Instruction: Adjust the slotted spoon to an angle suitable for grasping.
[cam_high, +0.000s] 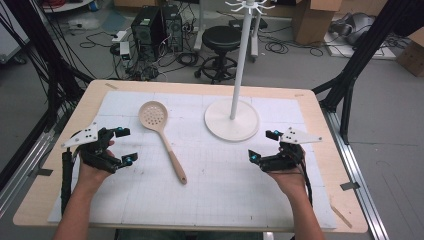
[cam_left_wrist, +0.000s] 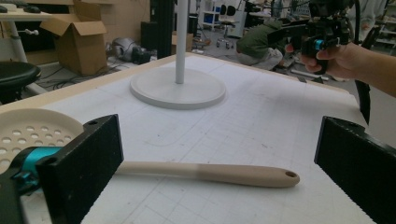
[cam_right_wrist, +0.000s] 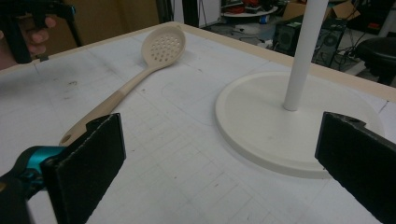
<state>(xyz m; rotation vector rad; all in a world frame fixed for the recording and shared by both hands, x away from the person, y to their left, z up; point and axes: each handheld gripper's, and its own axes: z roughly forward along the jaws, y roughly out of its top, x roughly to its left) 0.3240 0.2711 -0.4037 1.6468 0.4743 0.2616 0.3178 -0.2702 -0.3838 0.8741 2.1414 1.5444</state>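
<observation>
The high view looks forward and down over the whole table (cam_high: 310, 107). Both gripper views sit low and close above it, facing inward; each shows the slotted spoon (cam_left_wrist: 205, 171) and white stand (cam_right_wrist: 299, 51).

A light wooden table (cam_high: 320, 107) carries a white gridded mat (cam_high: 225, 190) that covers nearly all its top, leaving a bare wood border around the edges. On the mat lies a cream slotted spoon (cam_high: 159, 131), its perforated bowl toward the far side and its handle angling back toward the near edge. Just right of it stands a white rack's round base (cam_high: 231, 121) with an upright pole.
</observation>
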